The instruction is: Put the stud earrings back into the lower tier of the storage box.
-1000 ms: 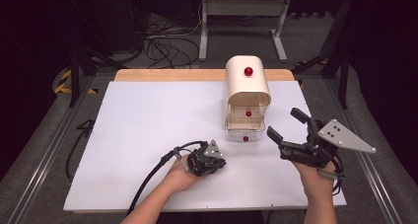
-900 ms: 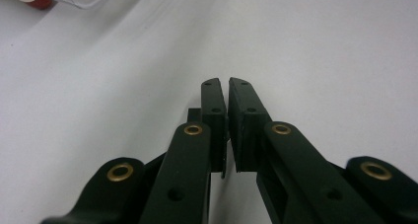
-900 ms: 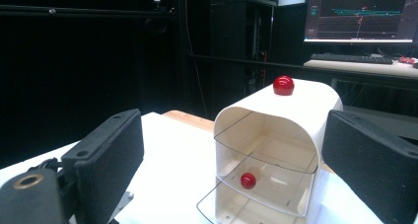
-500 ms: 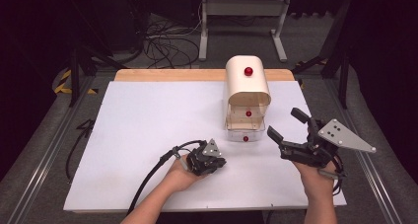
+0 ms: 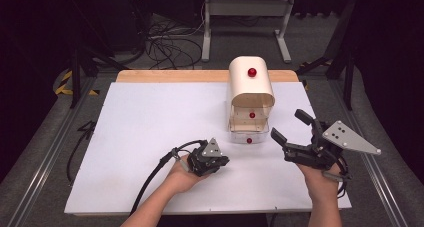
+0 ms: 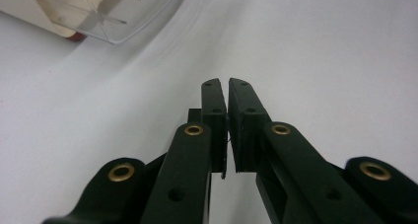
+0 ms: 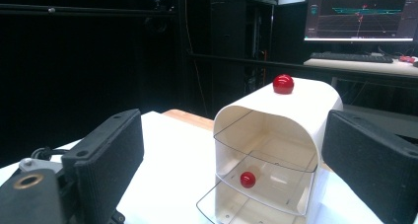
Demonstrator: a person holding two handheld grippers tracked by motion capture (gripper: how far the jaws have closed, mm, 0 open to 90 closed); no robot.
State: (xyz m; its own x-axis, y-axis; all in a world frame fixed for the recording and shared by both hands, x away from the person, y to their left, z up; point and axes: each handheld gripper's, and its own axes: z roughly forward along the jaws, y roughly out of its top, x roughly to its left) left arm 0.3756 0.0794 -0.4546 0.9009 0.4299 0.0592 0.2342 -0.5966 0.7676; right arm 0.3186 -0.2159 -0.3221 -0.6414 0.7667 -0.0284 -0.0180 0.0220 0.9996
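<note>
Centrally, just right of the middle of the high view, stands a small cream drawer cabinet (image 5: pixel 251 89) with a smooth arched top and a glossy red ball knob (image 5: pixel 252 72) on it. Its clear plastic drawers (image 5: pixel 248 132) carry smaller red knobs, and the lowest drawer juts out toward the viewer. It sits on a matte white sheet covering the tabletop (image 5: pixel 150 132), whose pale wooden edge shows along the far side.

At lower centre, the left tongs (image 5: pixel 224 161) lie low over the sheet, black and hard-edged, pads pressed together on nothing, with a cable trailing toward the bottom edge. At lower right, the right tongs (image 5: pixel 292 127) spread wide apart, holding nothing, aimed at the cabinet from just beside it; their pads look finely textured, and a grey three-cornered plate rides on top.

Around the tabletop lies grey carpet, with tangled cables and metal stand legs in a dark room at the top. A lit monitor (image 7: pixel 360 12) shows at the upper right of the right gripper view.
</note>
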